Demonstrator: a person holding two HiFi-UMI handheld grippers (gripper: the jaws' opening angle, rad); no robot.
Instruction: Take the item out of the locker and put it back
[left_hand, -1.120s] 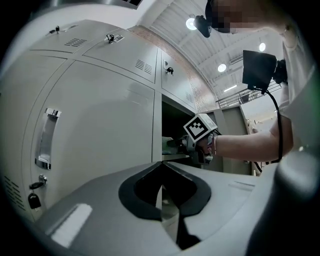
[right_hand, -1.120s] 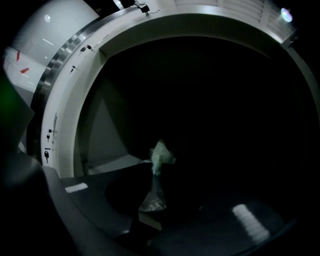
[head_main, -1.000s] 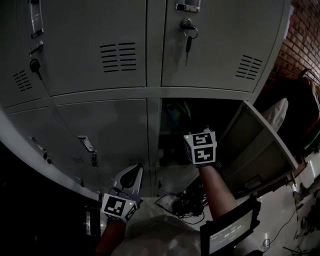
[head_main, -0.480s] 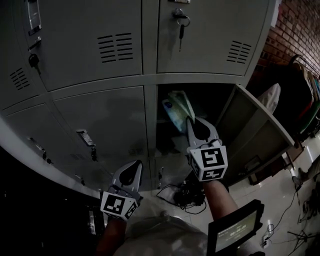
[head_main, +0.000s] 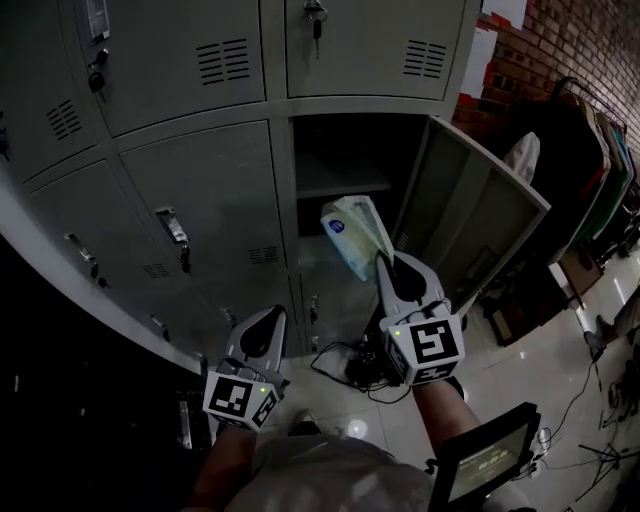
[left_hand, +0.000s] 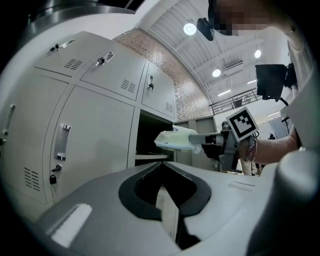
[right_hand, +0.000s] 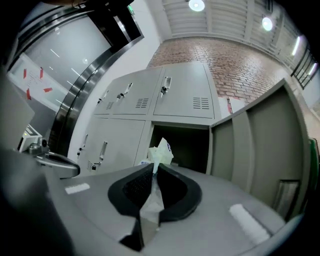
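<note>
Tightly, right gripper (head_main: 383, 262) clamps packet (head_main: 352, 228).

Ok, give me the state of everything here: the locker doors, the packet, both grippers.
Right locker door: swung open.
Left locker door: shut.
Upper locker door: shut, key in lock.
Packet: held before the open locker.
Right gripper: fingers shut on packet.
Left gripper: fingers together, empty.

The soft packet (head_main: 352, 232), pinched in the right tool (head_main: 386, 260), sits just before the open locker (head_main: 338, 150), its door (head_main: 470, 220) to the locker's right, the left tool (head_main: 271, 316) lower left of it, cables (head_main: 340, 362) on the floor below.
</note>
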